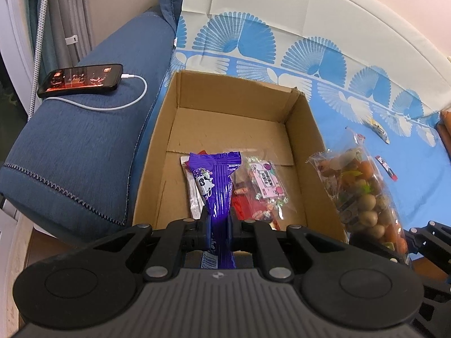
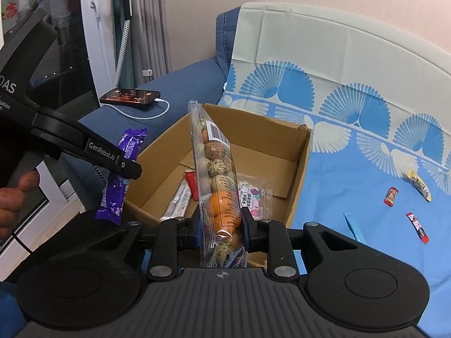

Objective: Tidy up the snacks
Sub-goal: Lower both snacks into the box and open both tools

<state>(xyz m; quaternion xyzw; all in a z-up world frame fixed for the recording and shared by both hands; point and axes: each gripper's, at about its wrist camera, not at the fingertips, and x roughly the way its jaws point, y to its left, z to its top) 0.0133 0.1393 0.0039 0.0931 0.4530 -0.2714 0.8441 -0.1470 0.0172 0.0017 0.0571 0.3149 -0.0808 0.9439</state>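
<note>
Two tongs clamped, left tongs (image 1: 217,221) on purple bar (image 1: 215,186), right tongs (image 2: 221,222) on nut bag (image 2: 217,174), box (image 1: 307,152) half bare

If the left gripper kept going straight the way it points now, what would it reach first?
Probably the snacks already in the cardboard box: the left gripper, shut on the purple wrapper, aims at the clear candy bag and packets beneath. Depth is unclear.

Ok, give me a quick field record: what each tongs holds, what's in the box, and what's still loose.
left tongs: shut on purple wrapper, above the box's near edge
right tongs: shut on clear bag of candy eggs, held upright
cardboard box: open; pink-label candy bag and a few bars inside
loose on blue cloth: yellow packet, two small red packets
sofa arm: phone, charging
</note>
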